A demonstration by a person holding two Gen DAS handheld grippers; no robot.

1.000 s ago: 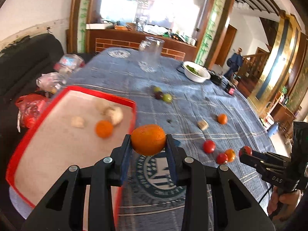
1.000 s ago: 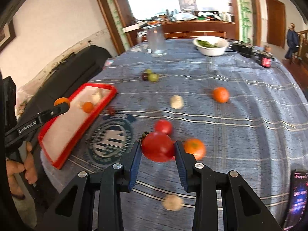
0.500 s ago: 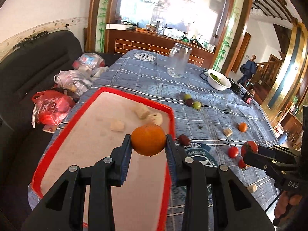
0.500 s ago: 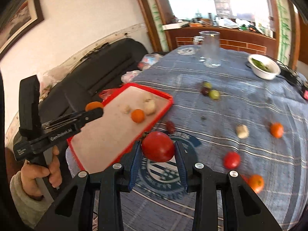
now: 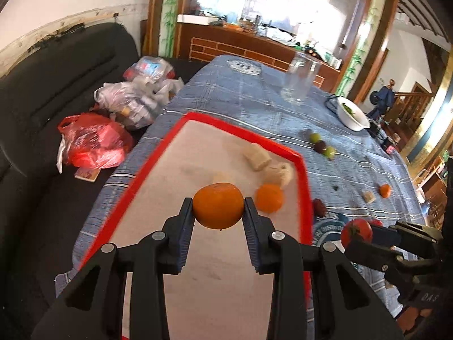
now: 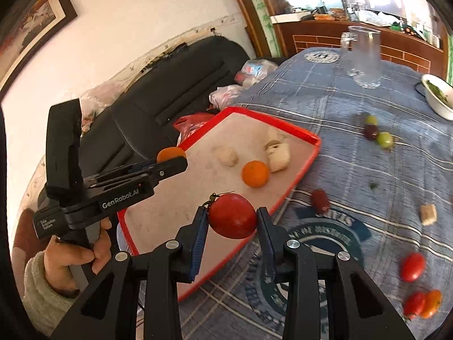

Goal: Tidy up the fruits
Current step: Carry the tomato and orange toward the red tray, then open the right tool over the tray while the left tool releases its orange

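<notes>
- Our left gripper clamps an orange above the red tray;
- our right gripper clamps a tomato over the tray's near edge, beside the blue tablecloth.

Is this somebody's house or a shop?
Most likely a home's dining room: a table with a blue checked cloth, a black sofa beside it, a wooden sideboard behind, and a framed picture on the wall.
</notes>
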